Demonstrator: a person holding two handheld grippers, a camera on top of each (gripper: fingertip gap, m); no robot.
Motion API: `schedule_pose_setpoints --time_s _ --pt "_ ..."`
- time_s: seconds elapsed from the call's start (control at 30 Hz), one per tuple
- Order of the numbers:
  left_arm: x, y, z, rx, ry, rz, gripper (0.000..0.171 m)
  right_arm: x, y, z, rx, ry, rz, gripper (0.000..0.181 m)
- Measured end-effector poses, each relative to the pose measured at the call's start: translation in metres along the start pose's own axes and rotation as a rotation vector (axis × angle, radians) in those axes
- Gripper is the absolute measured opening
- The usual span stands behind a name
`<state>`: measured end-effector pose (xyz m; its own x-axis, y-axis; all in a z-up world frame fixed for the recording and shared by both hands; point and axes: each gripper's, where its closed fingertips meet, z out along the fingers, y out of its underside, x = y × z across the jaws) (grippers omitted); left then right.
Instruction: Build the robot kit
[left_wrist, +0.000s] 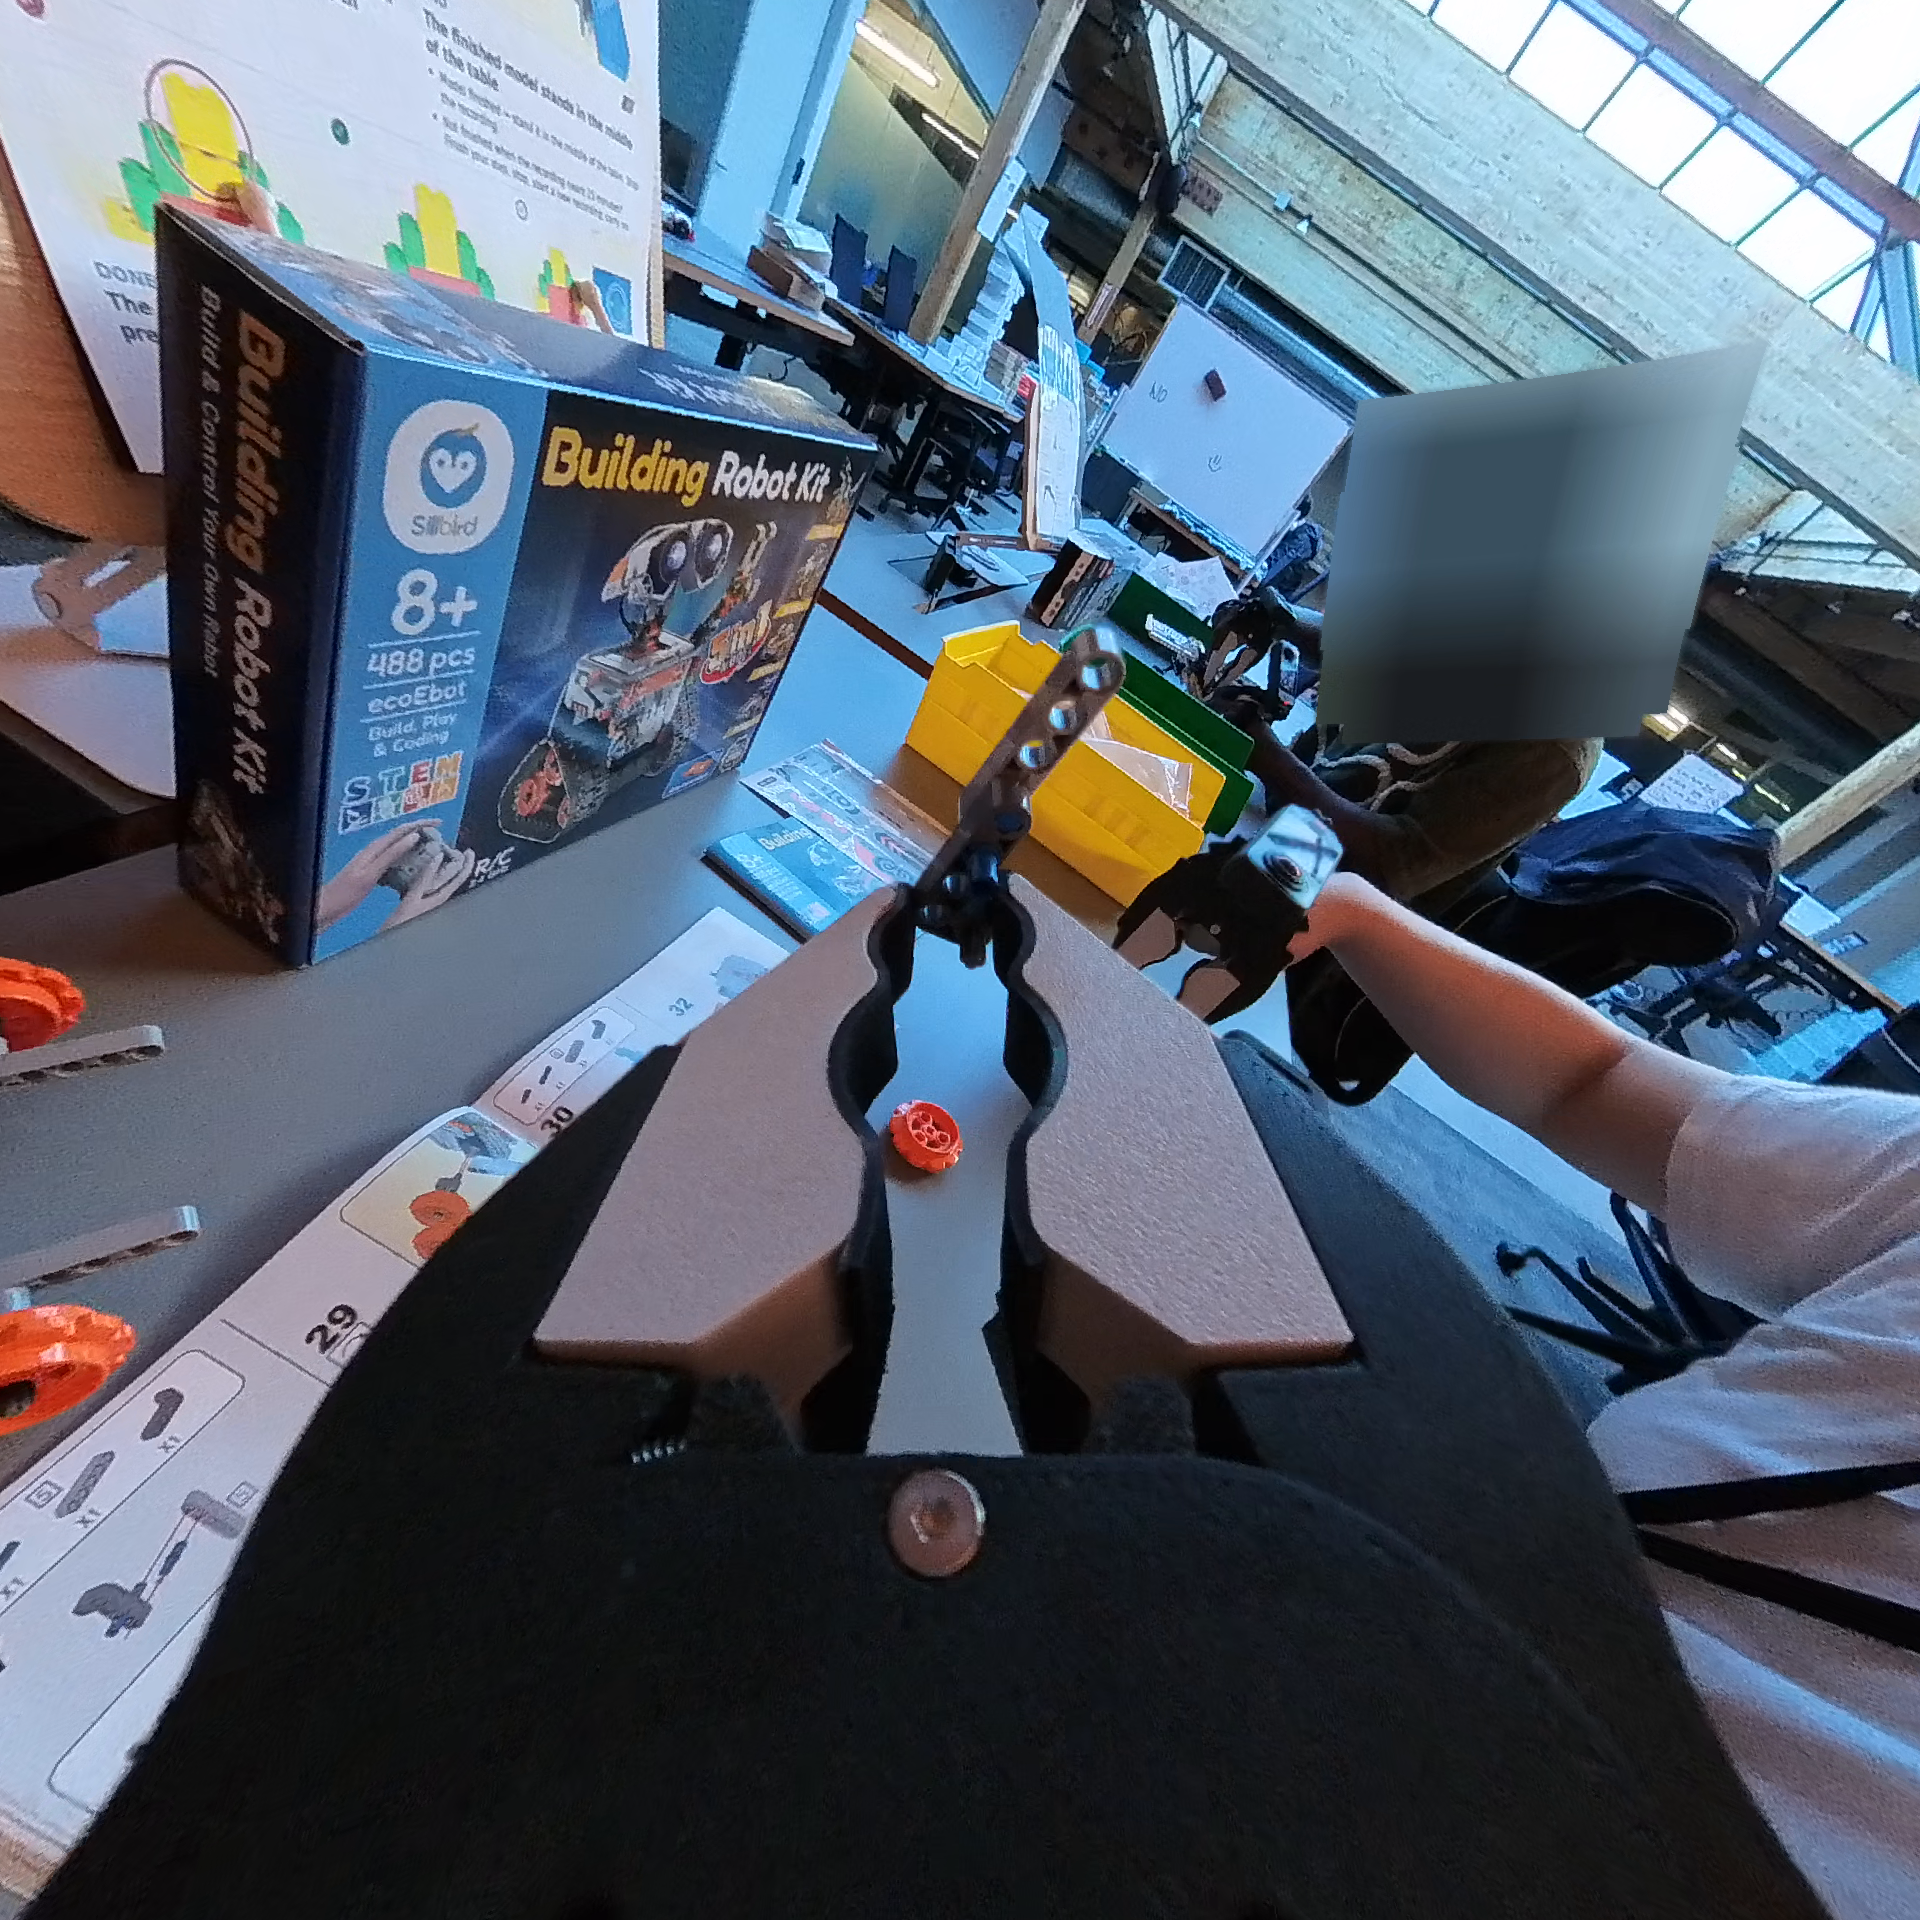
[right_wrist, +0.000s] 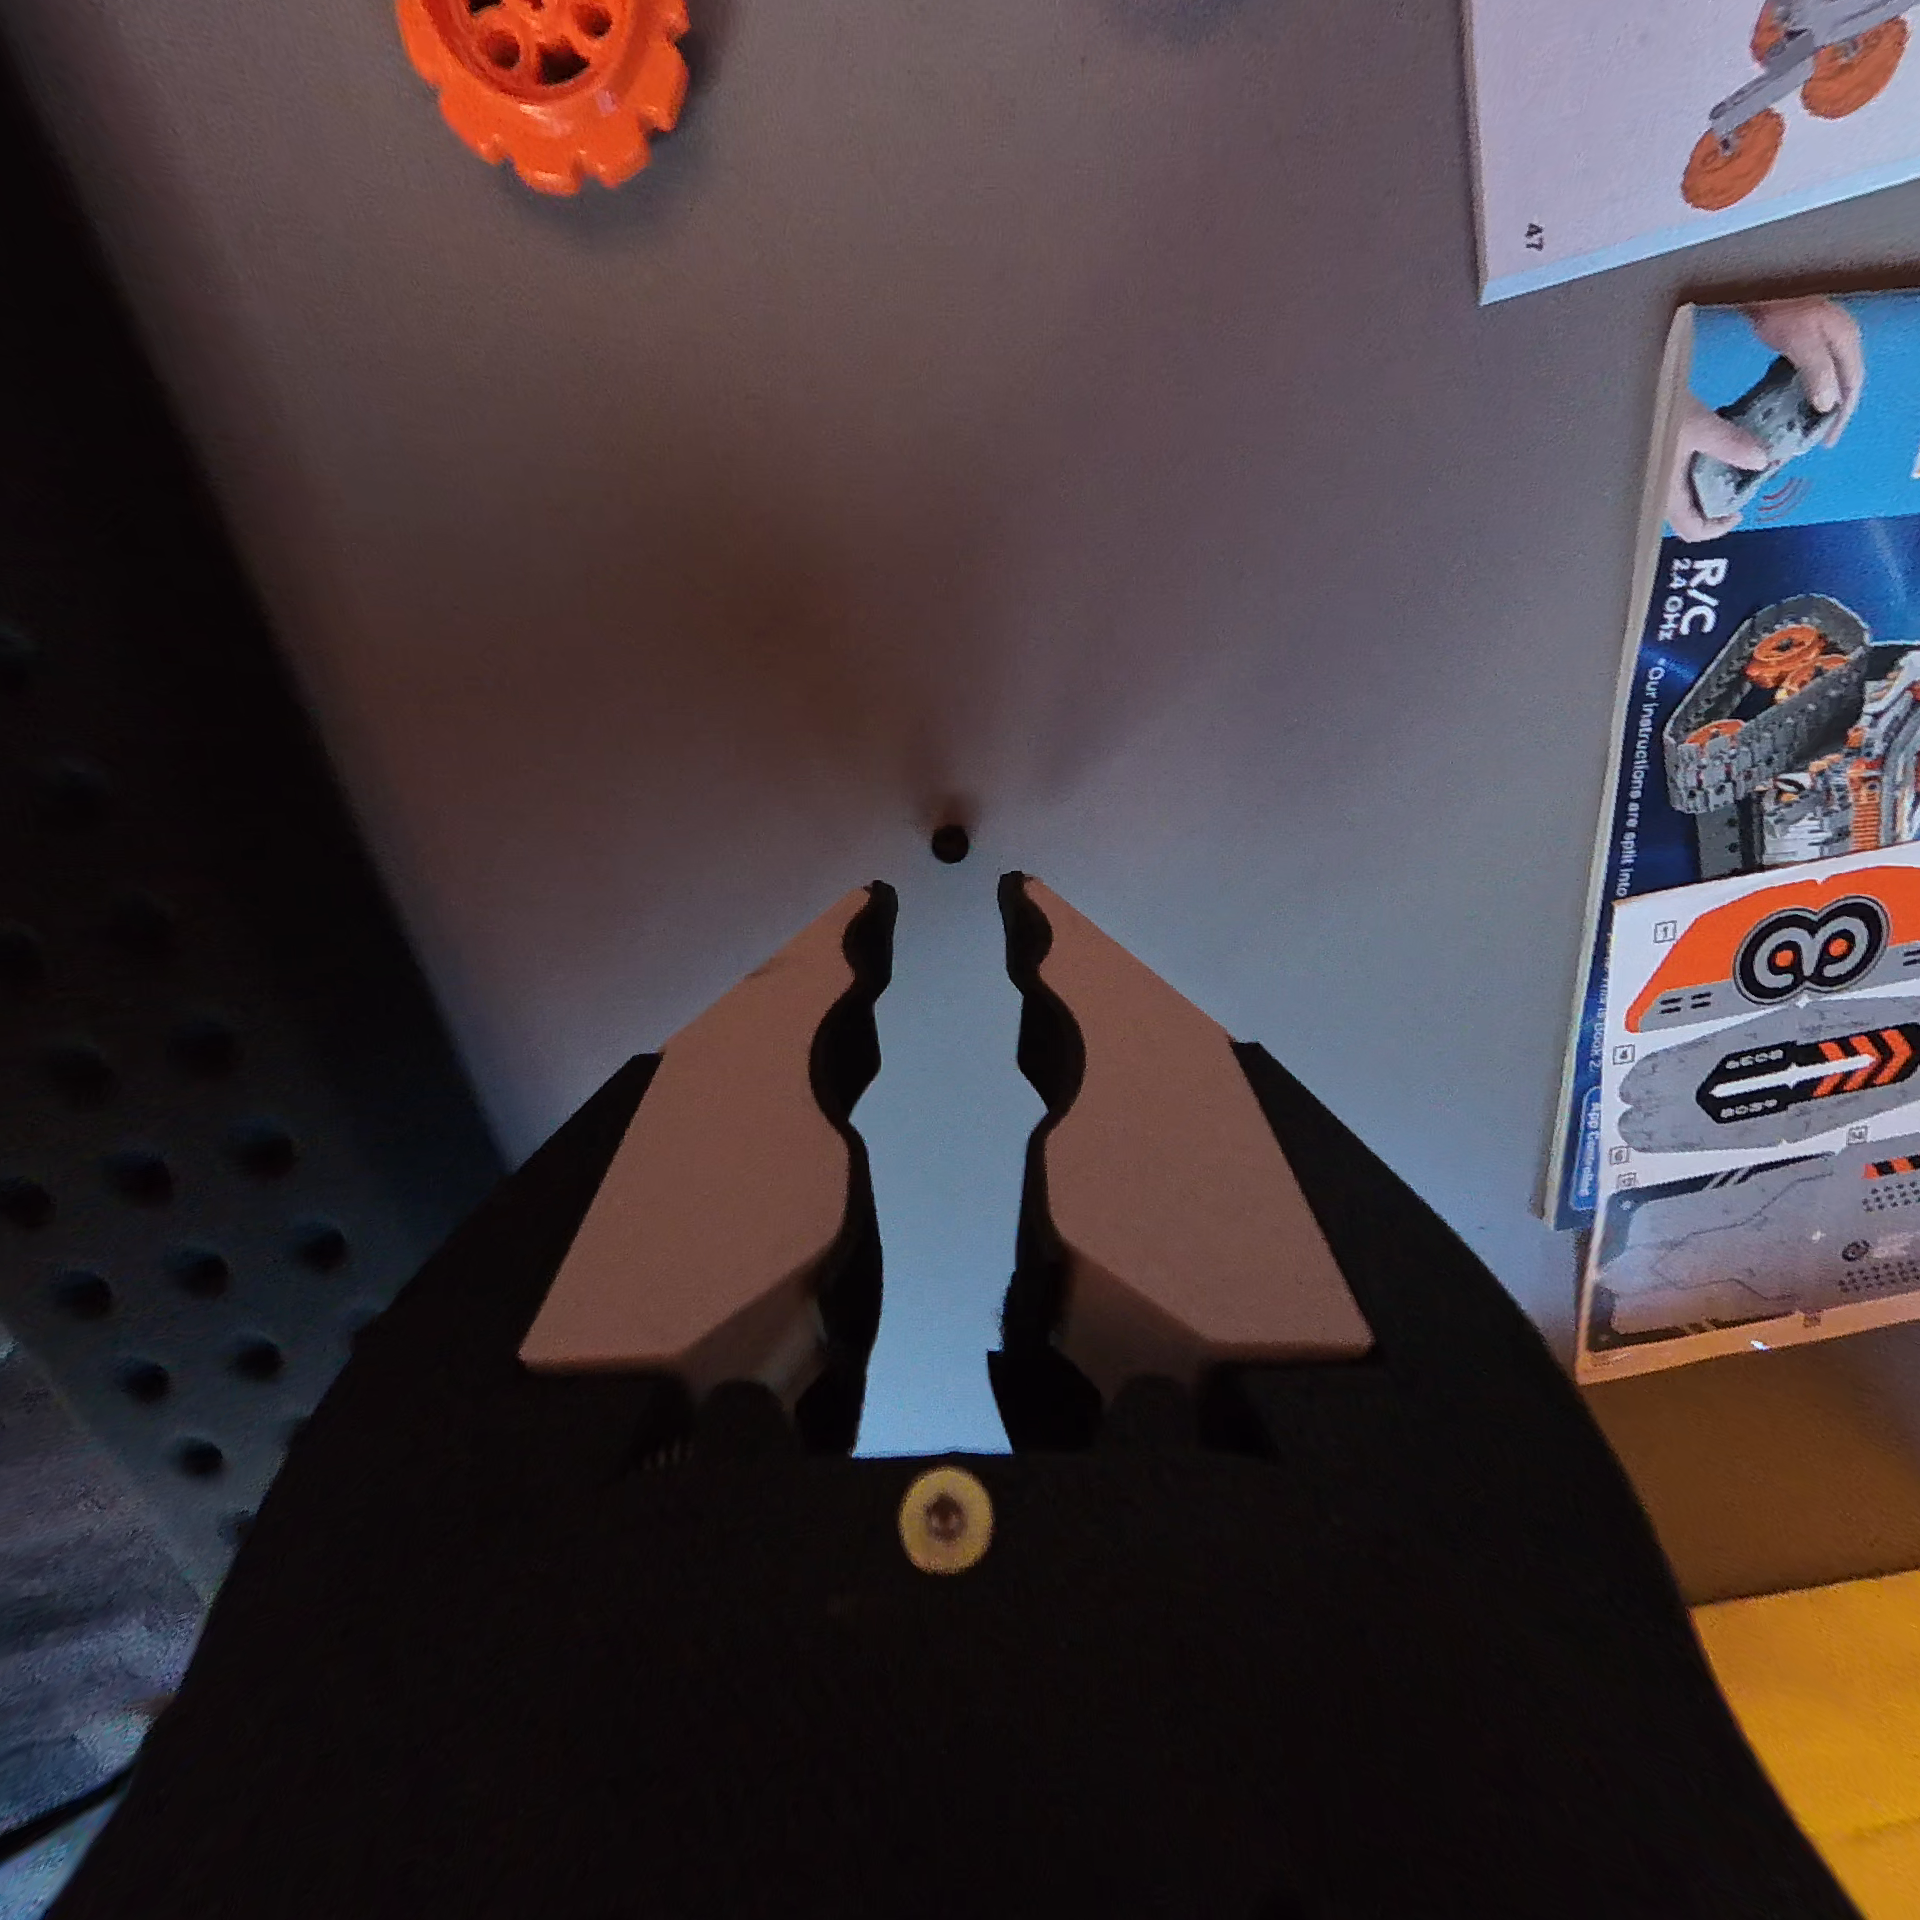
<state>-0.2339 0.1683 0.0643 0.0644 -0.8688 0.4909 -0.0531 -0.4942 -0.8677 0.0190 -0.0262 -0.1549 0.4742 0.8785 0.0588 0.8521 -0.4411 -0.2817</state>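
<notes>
1. Here, a dark grey beam with a row of holes (left_wrist: 1044, 743) is clamped at its lower end, where black pins sit, between the tips of the left gripper (left_wrist: 954, 914); the beam is seen rising up and away beyond the tips, tilted to their right.
2. Between the left gripper's fingers (left_wrist: 769, 1101), lower down in the gap, a small orange gear (left_wrist: 925, 1136) is seen lying on the grey table (left_wrist: 312, 1060), untouched.
3. Left of that gripper, an open instruction booklet (left_wrist: 582, 1049) is spread on the table, partly covered by the gripper's body; farther left, orange wheels (left_wrist: 57, 1361) and grey beams (left_wrist: 99, 1242) are found.
4. Ahead and to the left, a blue kit box (left_wrist: 499, 623) is stood upright; ahead and to the right, a yellow bin (left_wrist: 1060, 748) is placed, with a green bin (left_wrist: 1195, 717) just behind it.
5. The right gripper (right_wrist: 945, 883) is held with its jaws slightly apart and nothing between them; it is pointed down at the table.
6. Just beyond its tips, a small black pin (right_wrist: 949, 843) is seen on the table, close to the tips but not gripped.
7. Far ahead and to the left of the right gripper an orange toothed wheel (right_wrist: 545, 78) is laid; to its right, a sticker sheet (right_wrist: 1766, 1091) and a booklet (right_wrist: 1787, 582) are found.
8. In the left wrist view the right gripper (left_wrist: 1195, 961) is seen to the right, with a person's forearm (left_wrist: 1475, 997) behind it.
</notes>
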Motion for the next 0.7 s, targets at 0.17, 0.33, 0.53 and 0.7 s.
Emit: schedule_pose_setpoints --time_s 0.17,0.33,0.53,0.7 --pt "0.002 0.008 0.009 -0.049 -0.008 0.016 0.011 0.000 -0.006 0.005 -0.053 -0.013 -0.038 0.017" --pt "0.003 0.009 0.009 -0.056 -0.002 0.018 0.011 -0.001 -0.005 0.010 -0.085 -0.034 -0.040 0.015" --pt "-0.004 0.011 0.001 -0.046 -0.018 -0.006 0.011 -0.001 -0.005 0.012 -0.083 -0.050 -0.030 0.007" --pt "-0.009 0.009 -0.009 -0.020 -0.029 -0.021 0.011 0.000 -0.006 0.012 -0.056 -0.067 -0.015 0.006"
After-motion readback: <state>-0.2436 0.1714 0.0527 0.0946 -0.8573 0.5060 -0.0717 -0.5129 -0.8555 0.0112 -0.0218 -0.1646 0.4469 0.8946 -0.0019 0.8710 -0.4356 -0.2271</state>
